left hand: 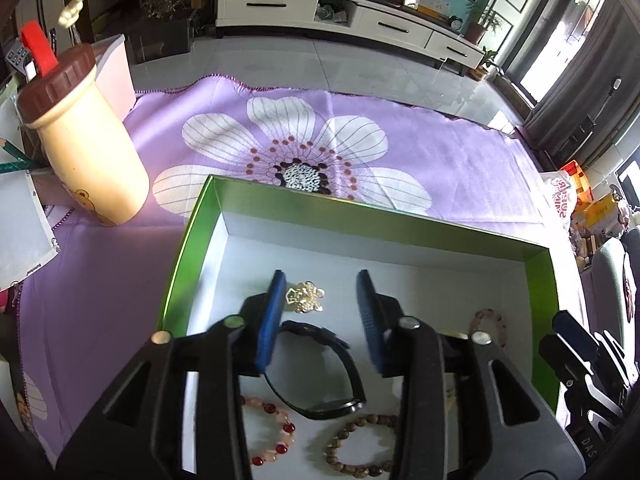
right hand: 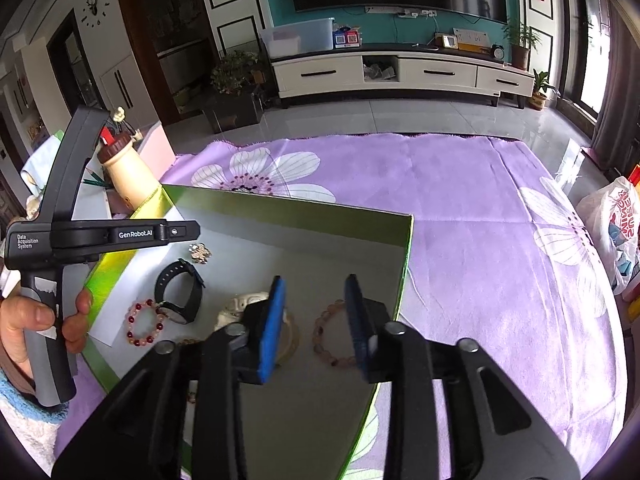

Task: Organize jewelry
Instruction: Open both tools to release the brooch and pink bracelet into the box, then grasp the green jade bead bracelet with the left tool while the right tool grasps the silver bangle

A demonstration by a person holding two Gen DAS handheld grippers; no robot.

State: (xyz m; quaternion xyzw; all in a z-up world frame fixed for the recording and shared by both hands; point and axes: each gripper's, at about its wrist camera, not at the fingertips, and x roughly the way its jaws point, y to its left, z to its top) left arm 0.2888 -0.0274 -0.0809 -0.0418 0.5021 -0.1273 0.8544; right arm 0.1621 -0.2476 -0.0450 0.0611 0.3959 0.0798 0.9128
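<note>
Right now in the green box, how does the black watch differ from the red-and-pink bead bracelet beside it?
The black watch is one dark strap with a face, standing on edge; the red-and-pink bead bracelet is a ring of separate beads lying flat. The watch's loop looks larger. Both rest inside the green box, neither gripped.

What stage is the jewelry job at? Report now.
Done: the watch, gold brooch and bead bracelets, including the red one, lie in the green box. In hand: nothing; left tongs and right tongs stand open. Left: no jewelry visible outside the box.
</note>
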